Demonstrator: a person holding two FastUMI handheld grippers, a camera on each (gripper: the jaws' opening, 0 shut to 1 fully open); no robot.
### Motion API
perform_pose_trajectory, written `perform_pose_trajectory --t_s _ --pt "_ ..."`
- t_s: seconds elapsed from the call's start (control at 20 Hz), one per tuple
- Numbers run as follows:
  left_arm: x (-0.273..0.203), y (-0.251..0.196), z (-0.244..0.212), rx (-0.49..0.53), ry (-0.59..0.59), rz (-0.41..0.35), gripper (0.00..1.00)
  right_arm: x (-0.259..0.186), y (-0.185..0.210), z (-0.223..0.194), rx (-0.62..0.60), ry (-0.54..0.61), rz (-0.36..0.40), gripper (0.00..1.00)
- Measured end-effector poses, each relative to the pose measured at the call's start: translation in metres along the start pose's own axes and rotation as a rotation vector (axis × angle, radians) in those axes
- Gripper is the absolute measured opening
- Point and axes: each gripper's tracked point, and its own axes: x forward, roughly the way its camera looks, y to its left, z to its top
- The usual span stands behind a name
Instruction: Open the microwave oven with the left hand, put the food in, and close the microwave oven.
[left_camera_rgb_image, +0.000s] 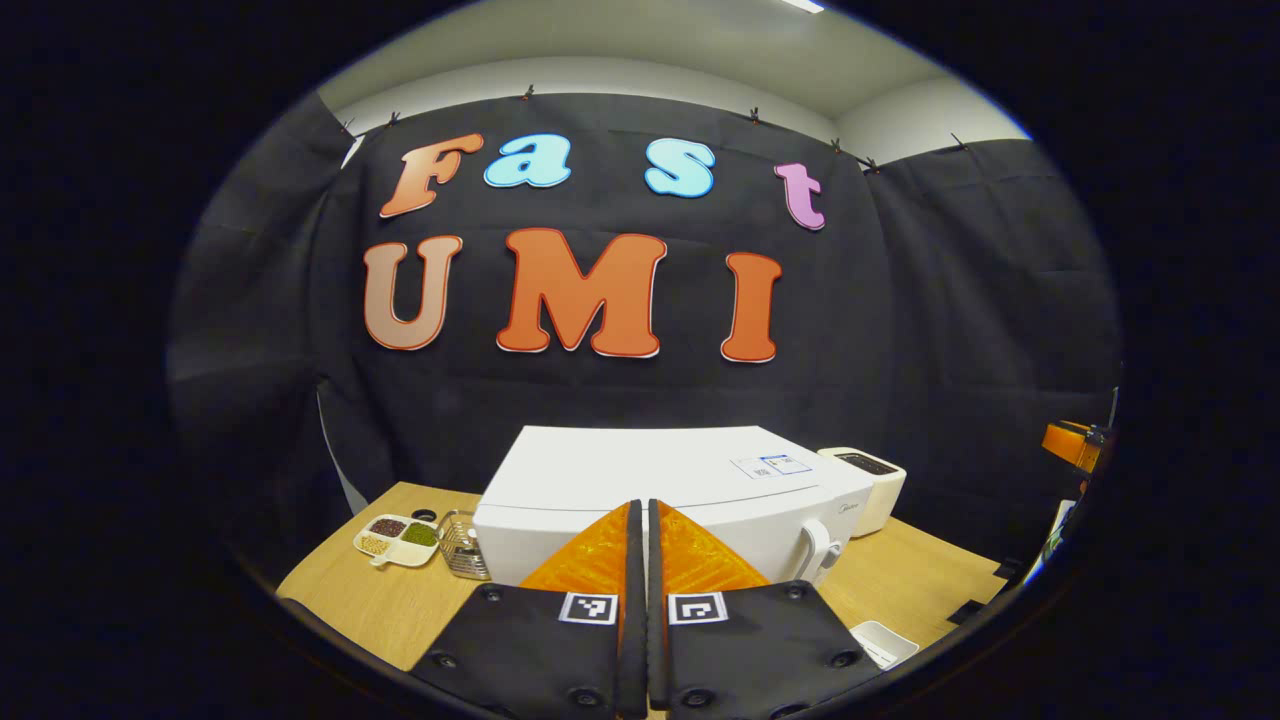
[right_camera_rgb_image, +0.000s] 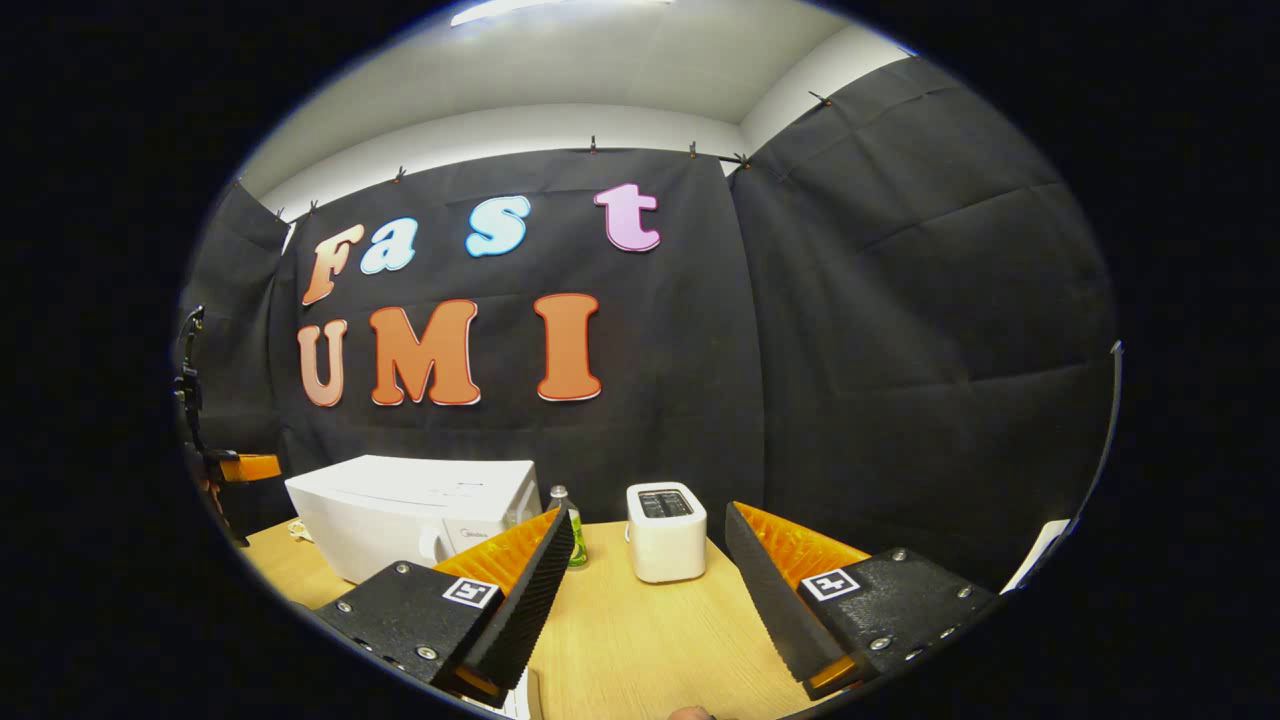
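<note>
Here, left gripper (left_camera_rgb_image: 641, 520) pressed together, empty, before closed microwave (left_camera_rgb_image: 660, 500) on table (left_camera_rgb_image: 380, 600); right gripper (right_camera_rgb_image: 650, 560) spread wide, empty, facing toaster (right_camera_rgb_image: 665, 530)

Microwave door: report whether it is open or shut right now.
Shut. In the left gripper view the microwave shows its door flush with the front and the handle against the body; no cavity is exposed.

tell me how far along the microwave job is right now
Nothing looks done yet: the microwave sits on the table with its door closed and its handle untouched. In hand: nothing; the left gripper has its jaws together and empty, and the right gripper is open and empty. Left: open the door, put food in, close it.
</note>
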Motion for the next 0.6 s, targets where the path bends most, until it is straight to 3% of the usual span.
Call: perform_pose_trajectory --t_s 0.15,0.4,0.45,0.5,0.6 --pt "-0.033 0.043 0.026 0.062 -0.02 0.101 0.06 -0.003 0.025 0.017 -0.016 -0.024 0.036 0.95" --pt "-0.084 0.083 0.056 0.071 -0.063 0.163 0.07 -0.009 0.073 0.033 -0.002 -0.043 0.112 0.94" --pt "-0.094 0.091 0.061 0.077 -0.074 0.179 0.3 -0.011 0.082 0.033 0.0 -0.043 0.127 0.94" --pt "-0.102 0.097 0.065 0.081 -0.083 0.193 0.34 -0.011 0.09 0.035 -0.004 -0.045 0.139 0.94" --pt "-0.116 0.107 0.064 0.082 -0.081 0.204 0.3 -0.015 0.101 0.036 -0.015 -0.046 0.156 0.95"
